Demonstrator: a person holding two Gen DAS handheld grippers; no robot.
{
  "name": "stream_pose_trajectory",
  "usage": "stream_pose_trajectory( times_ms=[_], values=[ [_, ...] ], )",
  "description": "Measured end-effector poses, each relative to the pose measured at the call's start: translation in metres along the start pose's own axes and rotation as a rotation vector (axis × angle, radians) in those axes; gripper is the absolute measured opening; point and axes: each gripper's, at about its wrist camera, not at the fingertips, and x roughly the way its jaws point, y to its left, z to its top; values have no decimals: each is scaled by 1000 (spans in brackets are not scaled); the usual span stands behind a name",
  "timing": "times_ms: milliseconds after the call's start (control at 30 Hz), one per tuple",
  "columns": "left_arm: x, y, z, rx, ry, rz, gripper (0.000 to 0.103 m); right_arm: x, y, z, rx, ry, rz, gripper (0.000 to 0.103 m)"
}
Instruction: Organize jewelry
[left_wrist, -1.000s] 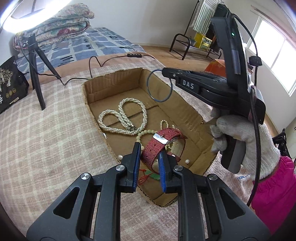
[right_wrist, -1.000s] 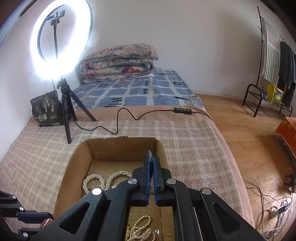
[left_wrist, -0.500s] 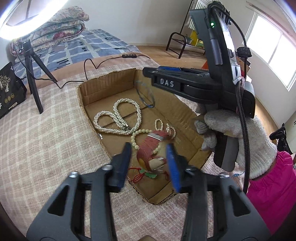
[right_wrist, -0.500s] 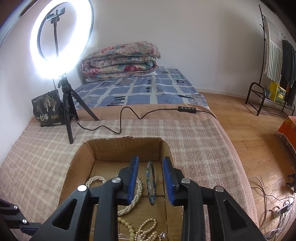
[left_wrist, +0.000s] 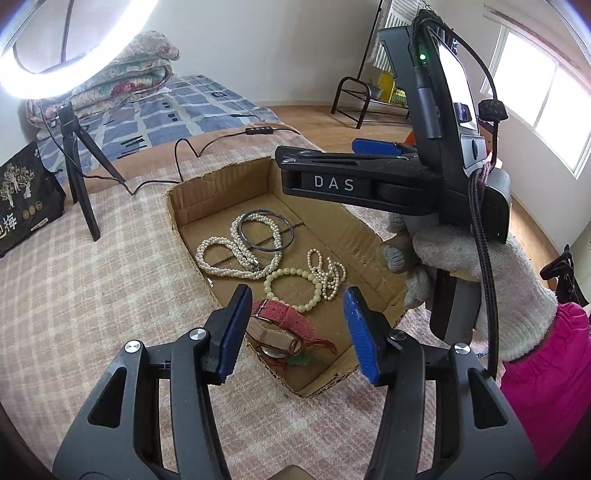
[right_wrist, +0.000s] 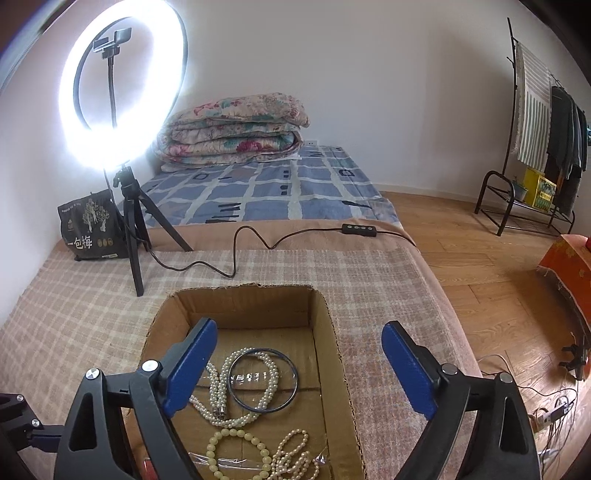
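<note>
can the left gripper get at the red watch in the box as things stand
Probably yes. The left gripper is open and empty, and the red watch lies uncovered in the cardboard box just beyond its fingers; the right gripper hovers farther back.

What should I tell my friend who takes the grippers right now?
Left gripper: open, jaws just widened, nothing between the pads; it hangs over the near end of the cardboard box.
Right gripper: open, jaws just spread wide, holding nothing, above the box's far end.
In the box: dark bangle lying flat on the pearl necklace; bead bracelet and small pearl strand in the middle; red-strap watch and red cord with a green piece at the near end.
Done: bangle and watch are released into the box.
Left: no jewelry shows outside the box; tidy if wanted.
</note>
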Motion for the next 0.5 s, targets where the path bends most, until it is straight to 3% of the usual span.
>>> stream_pose_trajectory(
  times_ms=[500],
  values=[
    [-47, 4, -7, 39, -67, 49, 53, -46, 14, 13, -15, -45, -9, 98]
  ],
)
